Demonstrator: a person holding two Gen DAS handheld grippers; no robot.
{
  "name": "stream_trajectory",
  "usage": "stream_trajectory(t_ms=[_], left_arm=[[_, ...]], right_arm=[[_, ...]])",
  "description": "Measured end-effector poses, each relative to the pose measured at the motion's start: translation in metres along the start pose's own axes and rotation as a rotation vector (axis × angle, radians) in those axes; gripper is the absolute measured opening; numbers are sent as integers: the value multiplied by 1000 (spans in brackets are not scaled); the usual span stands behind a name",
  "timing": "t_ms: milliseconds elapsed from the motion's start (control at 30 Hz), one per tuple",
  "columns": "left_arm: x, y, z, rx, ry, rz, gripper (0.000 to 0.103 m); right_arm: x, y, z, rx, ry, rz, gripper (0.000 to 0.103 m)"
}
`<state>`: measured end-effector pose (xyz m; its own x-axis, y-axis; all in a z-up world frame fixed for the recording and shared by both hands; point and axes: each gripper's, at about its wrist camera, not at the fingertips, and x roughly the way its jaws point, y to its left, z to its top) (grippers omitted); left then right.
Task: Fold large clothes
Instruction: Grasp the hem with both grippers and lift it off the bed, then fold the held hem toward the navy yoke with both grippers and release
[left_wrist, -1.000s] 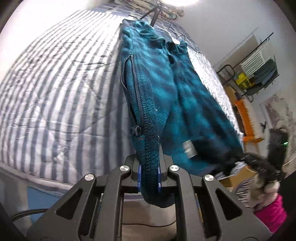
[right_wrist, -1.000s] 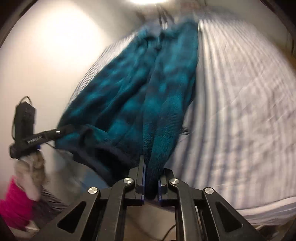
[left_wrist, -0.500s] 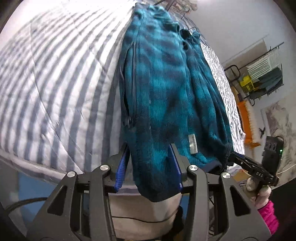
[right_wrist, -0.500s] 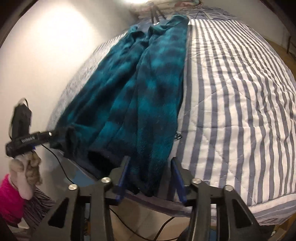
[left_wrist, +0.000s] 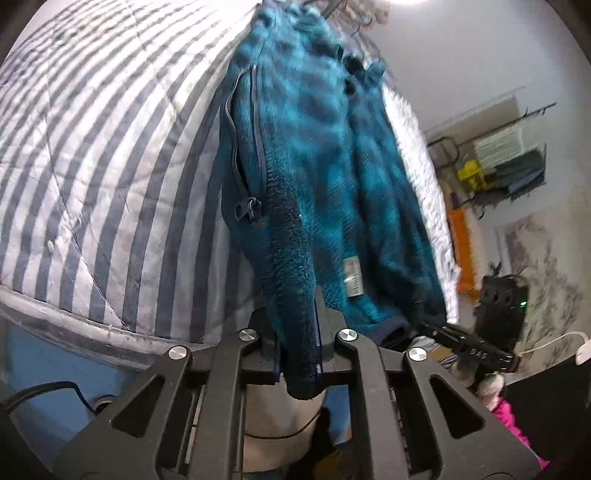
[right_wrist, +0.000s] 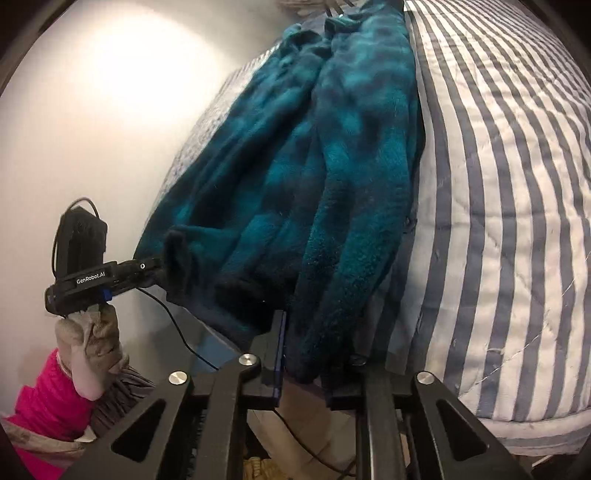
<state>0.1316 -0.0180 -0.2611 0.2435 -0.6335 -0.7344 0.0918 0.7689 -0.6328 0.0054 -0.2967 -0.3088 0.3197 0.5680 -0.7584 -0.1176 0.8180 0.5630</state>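
Observation:
A teal fleece jacket (left_wrist: 317, 155) lies lengthwise on a striped bed, with its zipper pull (left_wrist: 248, 209) at the left edge and a small white label (left_wrist: 352, 277) near the hem. My left gripper (left_wrist: 297, 325) is shut on the jacket's near hem corner. In the right wrist view the jacket (right_wrist: 325, 155) runs up the bed, and my right gripper (right_wrist: 317, 354) is shut on the other hem corner. Each gripper shows in the other's view: the right gripper (left_wrist: 469, 347) and the left gripper (right_wrist: 110, 277), both at the hem.
The blue-and-white striped quilt (left_wrist: 92, 147) covers the bed (right_wrist: 517, 184). A white wall (right_wrist: 92, 110) is to one side. A clothes rack with hung items (left_wrist: 506, 158) and an orange object (left_wrist: 460, 251) stand beyond the bed.
Both grippers were shut on the hem a second ago, stood open half a second ago, and are shut on it again now, with the hem lifted slightly off the bed edge.

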Motion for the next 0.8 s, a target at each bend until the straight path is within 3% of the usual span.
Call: stream_trajectory(t_ms=[233, 433, 800], left_arm=[[-28, -22, 27, 24, -92, -33, 8], [-33, -41, 79, 58, -157, -16, 8], [19, -62, 171, 124, -225, 179, 8]], right_arm=[[-34, 5, 22, 34, -77, 90, 11], [-56, 10, 67, 46, -166, 112, 11], [-45, 9, 187, 35, -242, -17, 11]])
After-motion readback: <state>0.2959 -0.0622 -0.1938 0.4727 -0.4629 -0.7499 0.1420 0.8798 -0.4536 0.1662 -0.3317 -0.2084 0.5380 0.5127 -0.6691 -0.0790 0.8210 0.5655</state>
